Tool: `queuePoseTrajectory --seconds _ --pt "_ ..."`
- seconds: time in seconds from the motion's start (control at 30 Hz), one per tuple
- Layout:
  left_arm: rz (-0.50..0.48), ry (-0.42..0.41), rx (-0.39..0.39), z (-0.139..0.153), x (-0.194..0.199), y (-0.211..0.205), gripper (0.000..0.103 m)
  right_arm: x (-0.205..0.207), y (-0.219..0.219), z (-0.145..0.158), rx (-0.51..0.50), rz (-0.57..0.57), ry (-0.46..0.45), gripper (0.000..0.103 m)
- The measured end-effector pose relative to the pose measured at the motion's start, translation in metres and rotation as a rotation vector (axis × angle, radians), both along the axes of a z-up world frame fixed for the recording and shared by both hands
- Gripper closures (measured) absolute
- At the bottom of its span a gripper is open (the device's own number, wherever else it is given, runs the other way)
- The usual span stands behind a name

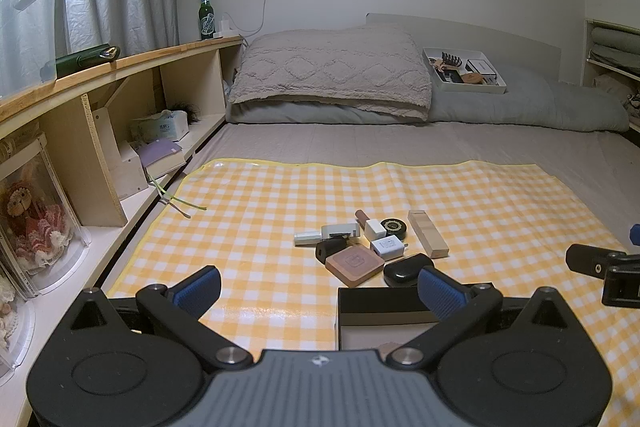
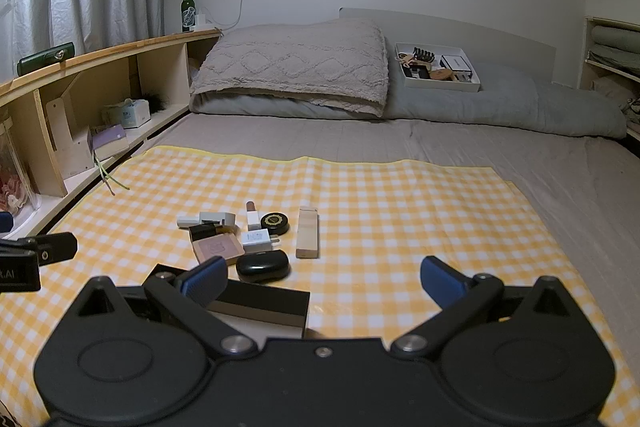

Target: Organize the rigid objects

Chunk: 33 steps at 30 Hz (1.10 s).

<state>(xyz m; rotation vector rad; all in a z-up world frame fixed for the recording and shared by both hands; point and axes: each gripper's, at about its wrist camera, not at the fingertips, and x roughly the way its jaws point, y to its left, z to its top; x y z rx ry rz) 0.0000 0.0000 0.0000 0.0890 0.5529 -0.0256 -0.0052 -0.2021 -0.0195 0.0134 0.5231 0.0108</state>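
A cluster of small items lies on the yellow checked mat [image 1: 260,227] [image 2: 400,227]: a wooden block [image 1: 428,233] [image 2: 307,232], a white charger plug [image 1: 387,247] [image 2: 258,240], a pink square compact [image 1: 354,264] [image 2: 218,248], a black oval case [image 1: 406,269] [image 2: 262,266], a round black tin [image 1: 394,227] [image 2: 275,222] and a lipstick [image 1: 370,224] [image 2: 252,215]. An open black box [image 1: 384,319] [image 2: 260,307] sits nearest. My left gripper [image 1: 318,291] is open, its right finger over the box. My right gripper [image 2: 320,279] is open too, with nothing between its fingers.
A wooden shelf unit [image 1: 120,99] runs along the left of the bed, with a green bottle [image 1: 206,15] on top. A pillow [image 1: 332,71] and a white tray [image 1: 464,87] of small items lie at the head of the bed.
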Motion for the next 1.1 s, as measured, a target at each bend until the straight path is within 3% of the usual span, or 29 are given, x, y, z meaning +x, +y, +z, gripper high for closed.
queuePoseTrajectory --seconds 1.1 --pt "0.001 -0.001 -0.003 0.0 -0.0001 0.0004 0.0 0.0004 0.0015 -0.0003 0.004 0.001 0.003 0.0"
